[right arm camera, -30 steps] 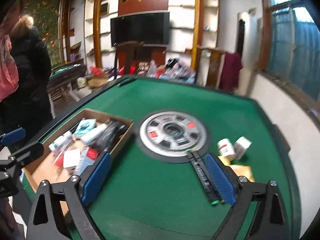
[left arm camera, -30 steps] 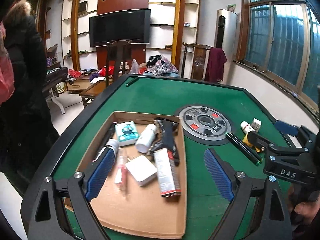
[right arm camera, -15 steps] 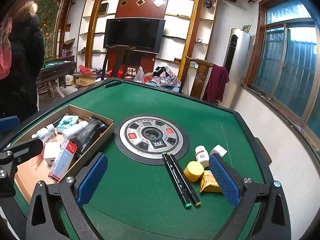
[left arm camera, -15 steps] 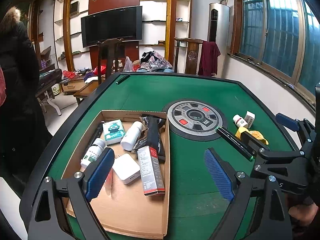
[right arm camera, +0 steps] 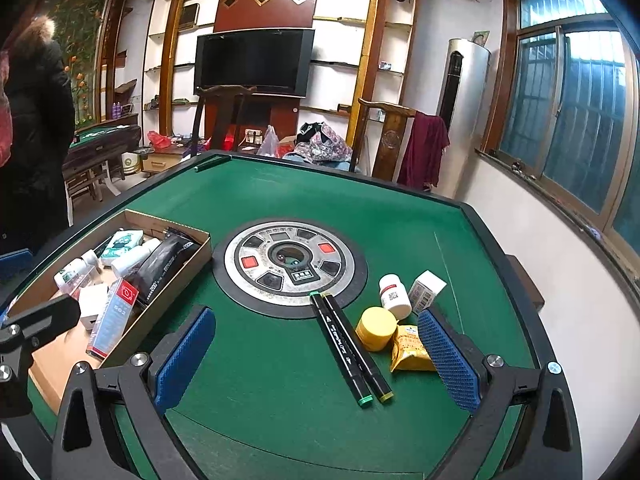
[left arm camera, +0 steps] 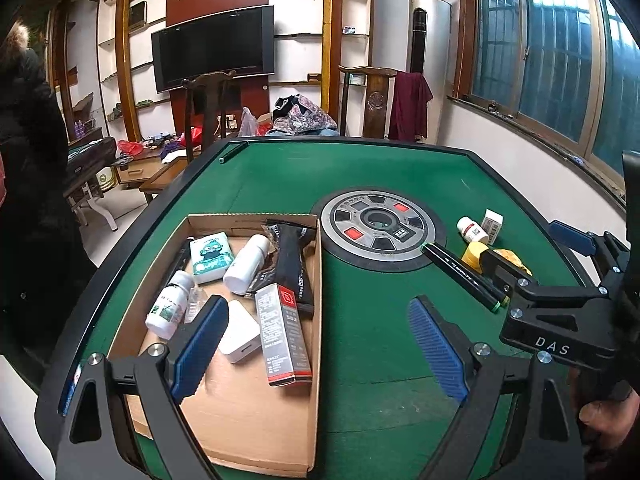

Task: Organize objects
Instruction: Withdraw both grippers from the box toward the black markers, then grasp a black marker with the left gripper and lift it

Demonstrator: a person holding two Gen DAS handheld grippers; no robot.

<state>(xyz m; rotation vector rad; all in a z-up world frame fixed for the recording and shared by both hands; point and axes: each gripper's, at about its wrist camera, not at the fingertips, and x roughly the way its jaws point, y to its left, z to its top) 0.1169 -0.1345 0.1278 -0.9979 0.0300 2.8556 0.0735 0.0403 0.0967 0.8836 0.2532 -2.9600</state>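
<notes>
A cardboard box on the green table holds white bottles, a tissue pack, a black pouch, a white charger and a grey-red carton; the box also shows in the right wrist view. On the felt lie two black markers, a yellow jar, a yellow sachet, a white bottle and a small white box. My left gripper is open and empty above the box's right wall. My right gripper is open and empty, with the markers between its fingers.
A round grey control panel sits in the middle of the table. A green marker lies at the far edge. A person in a dark coat stands at the left. Chairs and a wall are beyond the table.
Both grippers have drawn back a little and steadied. The right wrist view now shows the jar and sachet beside the markers. Both grippers stay open.
</notes>
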